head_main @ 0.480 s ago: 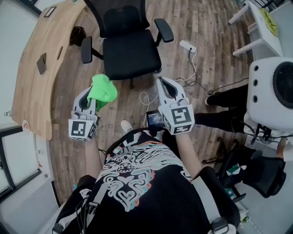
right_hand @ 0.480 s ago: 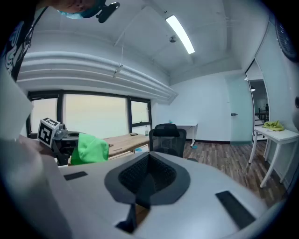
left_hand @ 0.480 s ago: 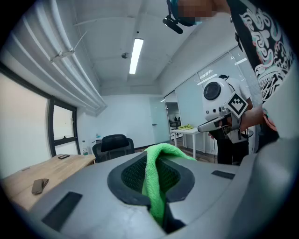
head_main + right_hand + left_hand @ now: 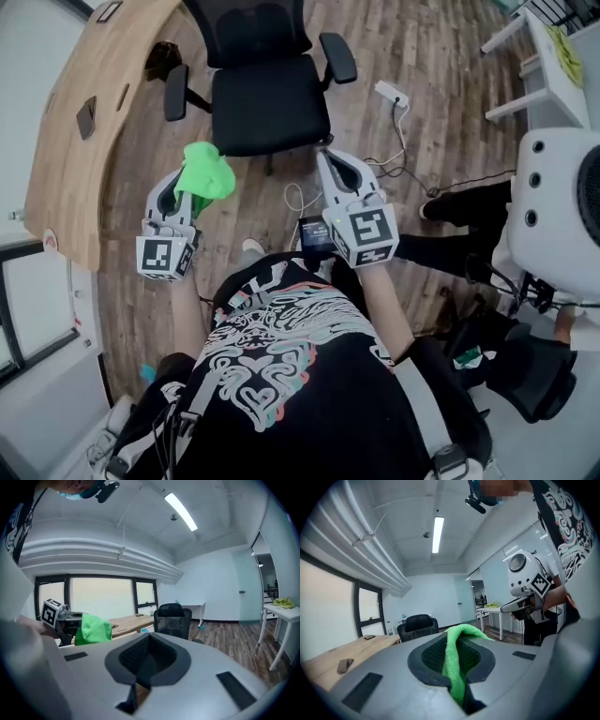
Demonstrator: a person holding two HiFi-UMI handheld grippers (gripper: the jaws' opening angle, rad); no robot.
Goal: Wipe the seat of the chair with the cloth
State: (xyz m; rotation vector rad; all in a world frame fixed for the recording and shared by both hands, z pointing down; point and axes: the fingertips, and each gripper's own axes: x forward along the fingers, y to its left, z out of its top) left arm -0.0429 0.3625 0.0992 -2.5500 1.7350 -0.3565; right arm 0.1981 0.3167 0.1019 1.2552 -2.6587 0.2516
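Note:
A black office chair (image 4: 267, 98) stands on the wood floor ahead of me, its seat bare. My left gripper (image 4: 184, 185) is shut on a bright green cloth (image 4: 205, 172) that bunches out of its jaws, short of the chair's front left corner. In the left gripper view the green cloth (image 4: 457, 660) runs between the closed jaws, and the chair (image 4: 418, 626) shows far off. My right gripper (image 4: 336, 169) is shut and holds nothing, near the seat's front right corner. The right gripper view shows the chair (image 4: 172, 618) ahead and the cloth (image 4: 92, 629) at left.
A curved wooden desk (image 4: 84, 131) lies left of the chair. A white power strip (image 4: 387, 94) and cables lie on the floor at right. A white robot body (image 4: 558, 206) and a white table (image 4: 544, 66) stand at the right edge. A person's legs (image 4: 450, 225) are beside my right gripper.
Both grippers have moved slightly forward toward the chair. The cloth stays held in the left gripper.

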